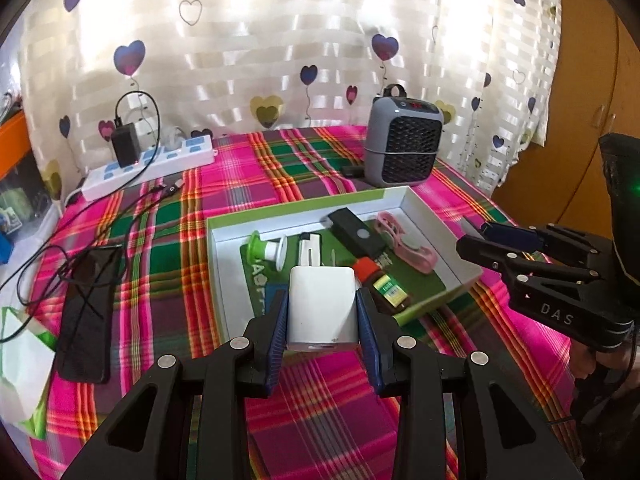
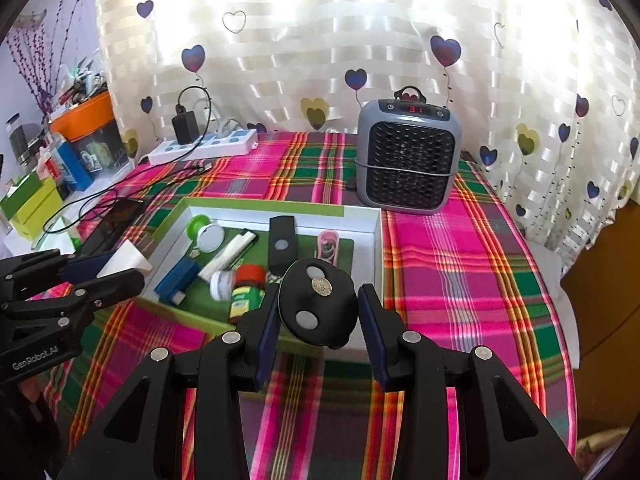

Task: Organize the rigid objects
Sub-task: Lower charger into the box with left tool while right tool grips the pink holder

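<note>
Pinching the white charger point(image 1: 321, 307) by its smooth flat sides, the left gripper point(image 1: 322, 318) is carrying something light, rigid and probably slippery at lower centre; the right gripper point(image 2: 318, 312) is clamping a black oval disc point(image 2: 318, 307).

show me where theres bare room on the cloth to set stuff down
Free: the plaid cloth right of the tray, in front of the heater, and the strip between power strip and tray. Crowded: inside the tray, and the left edge with phone and cables.
</note>
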